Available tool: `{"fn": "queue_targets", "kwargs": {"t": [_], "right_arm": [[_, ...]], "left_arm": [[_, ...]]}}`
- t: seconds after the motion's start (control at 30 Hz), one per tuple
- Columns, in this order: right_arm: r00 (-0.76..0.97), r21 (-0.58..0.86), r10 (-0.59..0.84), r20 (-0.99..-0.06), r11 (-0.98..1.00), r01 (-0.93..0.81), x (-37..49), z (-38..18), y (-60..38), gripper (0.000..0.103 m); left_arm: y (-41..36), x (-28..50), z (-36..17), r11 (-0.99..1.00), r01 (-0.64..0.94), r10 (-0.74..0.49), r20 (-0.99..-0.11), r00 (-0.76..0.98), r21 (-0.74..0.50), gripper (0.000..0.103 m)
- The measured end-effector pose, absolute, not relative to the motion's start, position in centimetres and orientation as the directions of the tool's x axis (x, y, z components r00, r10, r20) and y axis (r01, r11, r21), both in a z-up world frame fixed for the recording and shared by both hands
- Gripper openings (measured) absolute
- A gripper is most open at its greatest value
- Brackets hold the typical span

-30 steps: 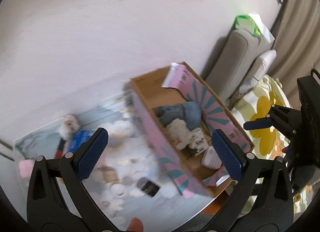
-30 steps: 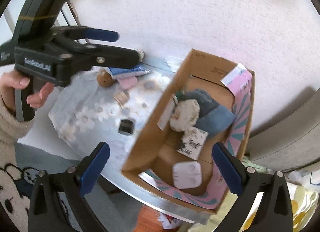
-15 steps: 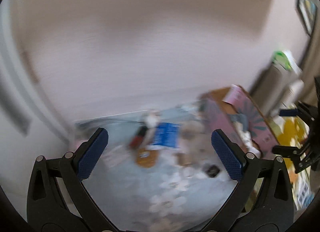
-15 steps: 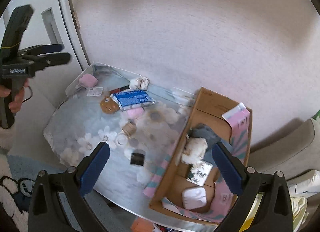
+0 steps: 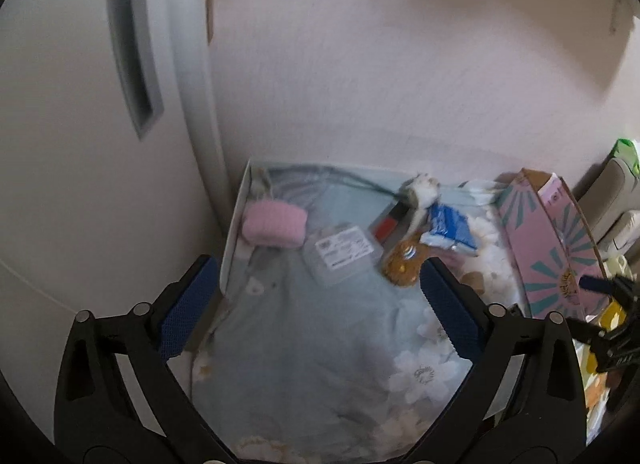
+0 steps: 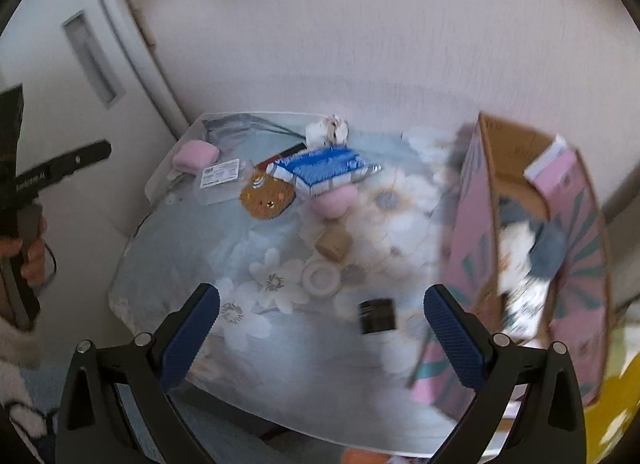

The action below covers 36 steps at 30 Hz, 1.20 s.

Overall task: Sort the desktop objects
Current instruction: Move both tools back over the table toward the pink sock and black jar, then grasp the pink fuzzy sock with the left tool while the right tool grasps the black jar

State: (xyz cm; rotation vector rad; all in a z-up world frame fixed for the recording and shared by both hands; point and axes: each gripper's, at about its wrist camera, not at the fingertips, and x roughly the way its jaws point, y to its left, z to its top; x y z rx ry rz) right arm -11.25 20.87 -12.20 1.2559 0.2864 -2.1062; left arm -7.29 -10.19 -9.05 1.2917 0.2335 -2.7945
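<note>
My left gripper is open and empty above the left end of the flowered table. Ahead of it lie a pink pouch, a clear labelled packet, a brown bear cookie and a blue packet. My right gripper is open and empty over the table's near edge. In its view lie the blue packet, bear cookie, a pink ball, a tan block, a white ring and a black box. The pink cardboard box stands at the right, holding plush things.
A white fluffy toy sits at the table's back edge by the wall. A white door stands left of the table. A grey sofa lies beyond the box. A hand holds the left gripper's handle at the far left.
The left gripper has swung left from the box to the table's left end. The right gripper pulled back from over the box, then dropped closer to the table's middle.
</note>
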Motion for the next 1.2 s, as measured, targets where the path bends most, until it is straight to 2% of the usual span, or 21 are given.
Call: {"fn": "queue_targets", "kwargs": {"t": [0.2, 0.27, 0.33, 0.4, 0.77, 1.03, 1.13, 1.2], "right_arm": [[-0.389, 0.140, -0.372, -0.843, -0.850, 0.508, -10.2, -15.9, 20.4, 0.102], [-0.412, 0.112, -0.338, -0.846, -0.869, 0.482, -10.0, -17.2, 20.0, 0.102], [-0.432, 0.091, -0.315, -0.845, -0.881, 0.464, -9.8, -18.1, 19.7, 0.102], [-0.452, 0.071, -0.293, -0.842, -0.892, 0.446, -9.7, -18.7, 19.7, 0.102], [-0.542, 0.026, -0.206, -0.815, -0.947, 0.321, -10.0, -21.6, 20.4, 0.102], [-0.579, 0.003, -0.164, -0.799, -0.963, 0.268, -10.9, -22.8, 20.5, 0.097], [-0.573, 0.010, -0.168, -0.802, -0.963, 0.268, -11.3, -23.3, 20.3, 0.083], [-0.570, -0.009, -0.155, -0.807, -0.962, 0.274, -11.5, -23.6, 20.0, 0.066]], "left_arm": [[-11.2, -10.1, -12.8, -0.973, 0.195, -0.041, -0.744, -0.667, -0.121, 0.095], [-11.1, -12.2, -14.4, -0.976, 0.200, -0.074, -0.740, -0.669, -0.084, 0.089], [-11.0, -14.5, -16.1, -0.983, 0.181, -0.105, -0.749, -0.654, -0.020, 0.078], [-11.1, -16.2, -17.4, -0.987, 0.160, -0.122, -0.759, -0.639, 0.024, 0.075], [-11.1, -19.7, -23.3, -0.990, 0.071, -0.140, -0.796, -0.589, 0.122, 0.073], [-11.4, -19.2, -24.6, -0.987, 0.061, -0.154, -0.786, -0.599, 0.147, 0.062], [-11.0, -18.8, -24.5, -0.986, 0.048, -0.156, -0.777, -0.609, 0.160, 0.051], [-10.8, -18.5, -24.5, -0.986, 0.046, -0.157, -0.774, -0.613, 0.163, 0.045]]}}
